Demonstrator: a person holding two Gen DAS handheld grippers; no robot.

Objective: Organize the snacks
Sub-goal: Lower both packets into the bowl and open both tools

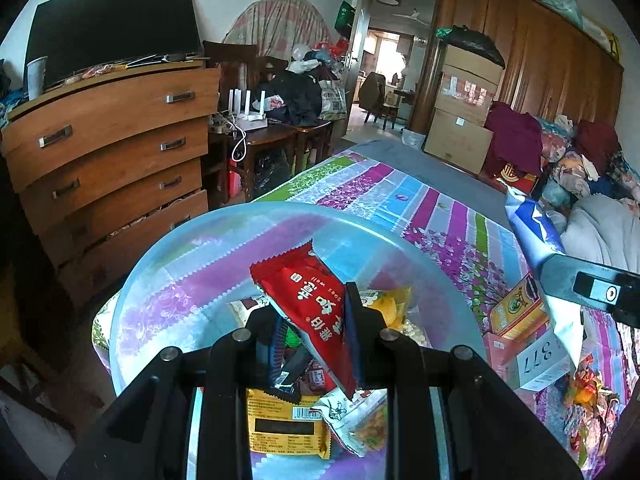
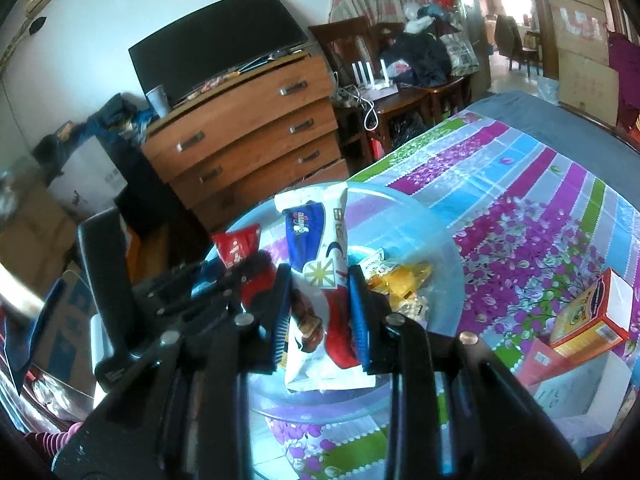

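1. Now the left gripper [image 1: 310, 320] pinched a red packet [image 1: 310, 300] above the clear bowl [image 1: 168, 248], long axis pointing forward-up; bowl directly below.
2. The right gripper [image 2: 320, 304] clamped a white packet [image 2: 316, 248] over the bowl's near edge.

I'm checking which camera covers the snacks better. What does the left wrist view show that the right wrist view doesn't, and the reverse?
Only the left wrist view shows the yellow barcoded packet and the peanut bag lying low in the bowl, plus the white box marked 377. Only the right wrist view shows the picture on the white and blue snack pack clamped in the right gripper. Both show the clear plastic bowl, the red packet held by the left gripper, the orange box and the wooden dresser.
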